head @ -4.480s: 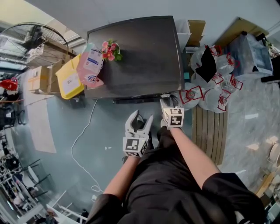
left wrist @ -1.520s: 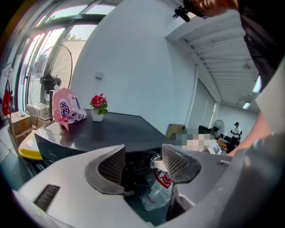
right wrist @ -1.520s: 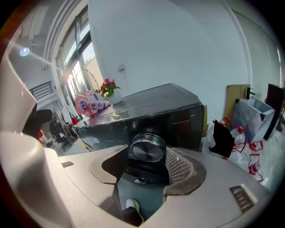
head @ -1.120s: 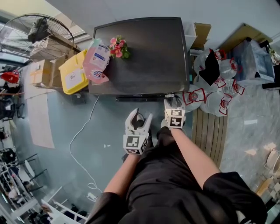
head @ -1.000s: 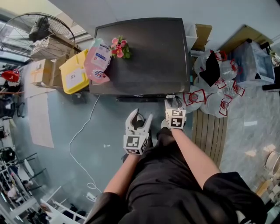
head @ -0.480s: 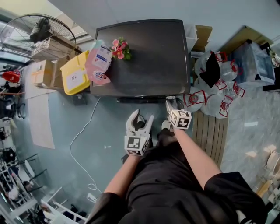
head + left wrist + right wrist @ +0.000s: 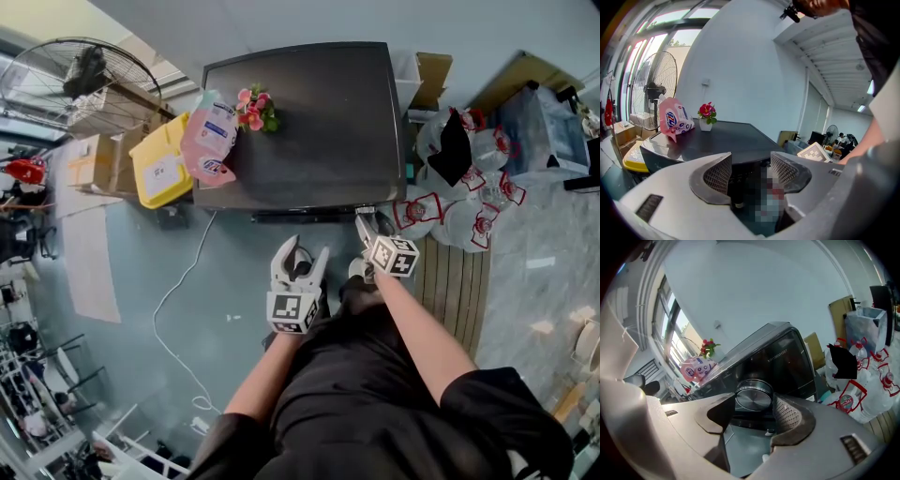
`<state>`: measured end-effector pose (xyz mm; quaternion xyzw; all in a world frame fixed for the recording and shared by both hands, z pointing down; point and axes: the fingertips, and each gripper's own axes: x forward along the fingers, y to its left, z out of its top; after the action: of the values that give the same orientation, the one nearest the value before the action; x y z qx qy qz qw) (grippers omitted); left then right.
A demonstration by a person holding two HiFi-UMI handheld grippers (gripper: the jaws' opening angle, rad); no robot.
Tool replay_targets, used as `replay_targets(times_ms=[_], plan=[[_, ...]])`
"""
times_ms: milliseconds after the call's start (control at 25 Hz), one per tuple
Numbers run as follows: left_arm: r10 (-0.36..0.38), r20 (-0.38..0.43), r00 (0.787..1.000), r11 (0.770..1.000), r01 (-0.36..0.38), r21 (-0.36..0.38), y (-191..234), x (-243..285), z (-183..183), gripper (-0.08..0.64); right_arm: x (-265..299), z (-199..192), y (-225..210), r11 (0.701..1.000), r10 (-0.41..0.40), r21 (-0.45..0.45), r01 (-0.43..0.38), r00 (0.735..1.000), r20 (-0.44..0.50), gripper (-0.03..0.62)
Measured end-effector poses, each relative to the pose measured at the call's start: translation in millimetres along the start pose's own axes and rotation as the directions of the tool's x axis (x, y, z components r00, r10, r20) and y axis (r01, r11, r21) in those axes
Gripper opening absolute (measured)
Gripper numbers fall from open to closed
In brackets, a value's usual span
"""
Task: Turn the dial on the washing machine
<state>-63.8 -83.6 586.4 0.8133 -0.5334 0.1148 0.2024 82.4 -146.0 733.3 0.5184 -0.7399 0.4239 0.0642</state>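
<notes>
The washing machine (image 7: 309,122) has a dark top and stands in front of me in the head view. Its round silver dial (image 7: 753,398) sits on the dark front panel (image 7: 787,362). My right gripper (image 7: 367,223) is at the panel's right end, rolled to one side. In the right gripper view it (image 7: 753,405) is shut on the dial, one jaw on each side. My left gripper (image 7: 299,259) hangs open a little short of the machine's front. Nothing lies between its jaws (image 7: 750,161).
A pink detergent bag (image 7: 208,136) and a small pot of flowers (image 7: 251,108) stand on the machine's left part. A yellow bin (image 7: 161,169) and a standing fan (image 7: 80,75) are to the left. Bagged water bottles (image 7: 459,206) and a wooden pallet (image 7: 450,291) are to the right. A white cable (image 7: 178,291) lies on the floor.
My right gripper has rolled on the dial; its marker cube has swung right and tilted. The left gripper has stayed in place, open.
</notes>
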Motion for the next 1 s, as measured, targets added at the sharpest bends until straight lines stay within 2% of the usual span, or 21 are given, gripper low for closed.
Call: replay_targets(times_ms=[160,320,400,520,600,720,1000], plan=[[0.005,-0.004,1.0,1.0,-0.005,0.004,-0.9,0.4,3.6,0.236,-3.6,-1.6,-0.4,0.999,-0.006,-0.036,0.006,1.0,-0.004,0.238],[-0.001,0.001,1.0,1.0,0.001,-0.002,-0.9,0.1,3.8,0.236,-10.3,-4.5,-2.7,0.989,-0.069,-0.135,0.066,0.998,-0.014,0.238],[0.0,0.004,1.0,1.0,0.0,-0.007,-0.1,0.1,3.7,0.237,-10.7,-4.6,-3.0,0.97,-0.106,-0.22,0.1,0.994,-0.014,0.238],[0.004,0.006,1.0,1.0,-0.004,-0.009,0.8,-1.9,3.9,0.236,-8.8,-4.3,3.6,0.924,-0.141,-0.361,0.124,0.99,-0.02,0.238],[0.005,0.004,1.0,1.0,-0.005,-0.01,1.5,-3.4,2.3,0.236,-6.6,-5.3,7.5,0.896,-0.162,-0.423,0.137,0.986,-0.025,0.238],[0.018,0.004,1.0,1.0,-0.018,-0.013,5.1,-5.2,0.3,0.236,-0.7,-4.2,12.8,0.878,-0.18,-0.453,0.154,0.984,-0.015,0.238],[0.029,0.007,1.0,0.999,-0.029,-0.014,8.3,-7.5,3.1,0.236,2.6,-3.1,8.0,0.861,-0.242,-0.462,0.214,0.97,-0.003,0.238]])
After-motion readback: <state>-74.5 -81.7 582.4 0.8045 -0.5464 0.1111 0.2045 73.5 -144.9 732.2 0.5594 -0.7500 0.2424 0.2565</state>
